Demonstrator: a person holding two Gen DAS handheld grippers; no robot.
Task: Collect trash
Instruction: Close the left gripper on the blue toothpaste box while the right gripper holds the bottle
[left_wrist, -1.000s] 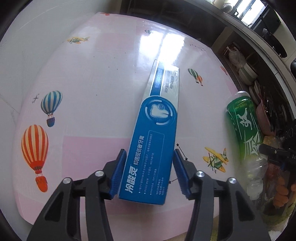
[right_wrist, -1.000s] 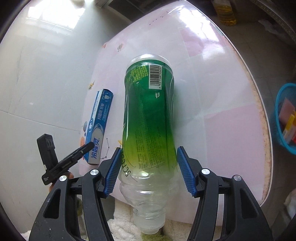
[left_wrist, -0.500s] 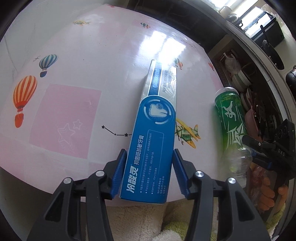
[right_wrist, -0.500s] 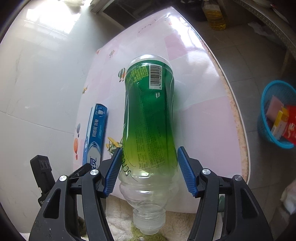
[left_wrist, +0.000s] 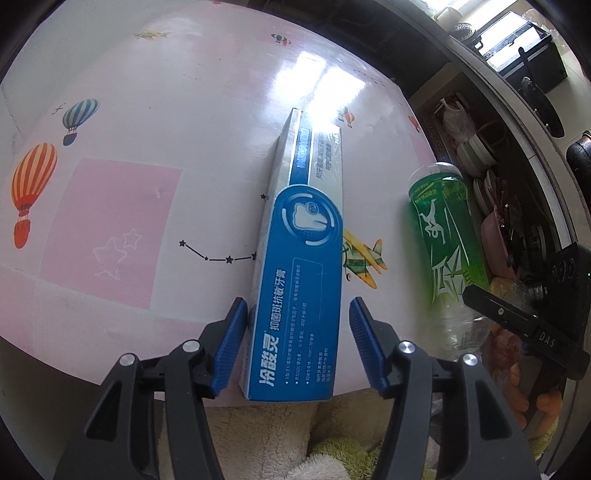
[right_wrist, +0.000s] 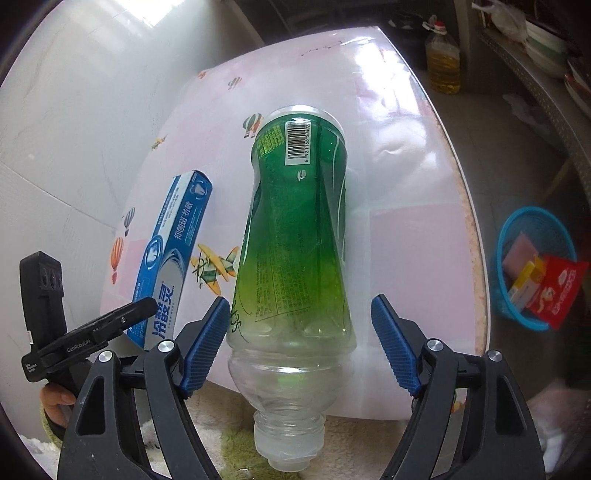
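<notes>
A blue and silver toothpaste box (left_wrist: 303, 280) lies on the pink balloon-print table (left_wrist: 147, 110), its near end over the front edge. My left gripper (left_wrist: 297, 310) straddles that end; its jaws are opening, with a gap showing at the right pad. An empty green-labelled plastic bottle (right_wrist: 295, 240) lies beside the box, neck past the table edge. My right gripper (right_wrist: 299, 306) straddles the bottle with its jaws opening, and the right pad stands clearly off it. The toothpaste box (right_wrist: 173, 251) and the left gripper (right_wrist: 88, 332) show at the left of the right wrist view. The bottle (left_wrist: 443, 236) shows at the right of the left wrist view.
A blue mesh basket (right_wrist: 509, 258) holding packets stands on the floor right of the table. A jug of yellow oil (right_wrist: 443, 62) stands beyond the table's far corner. Shelves with stacked dishes (left_wrist: 476, 155) run along the right. Fluffy cream fabric (left_wrist: 258, 435) lies below the table's front edge.
Both pairs of jaws have widened, the right pair most. Box and bottle have come toward the table's front edge, their near ends now overhanging it. The basket has come fully into the right view.
</notes>
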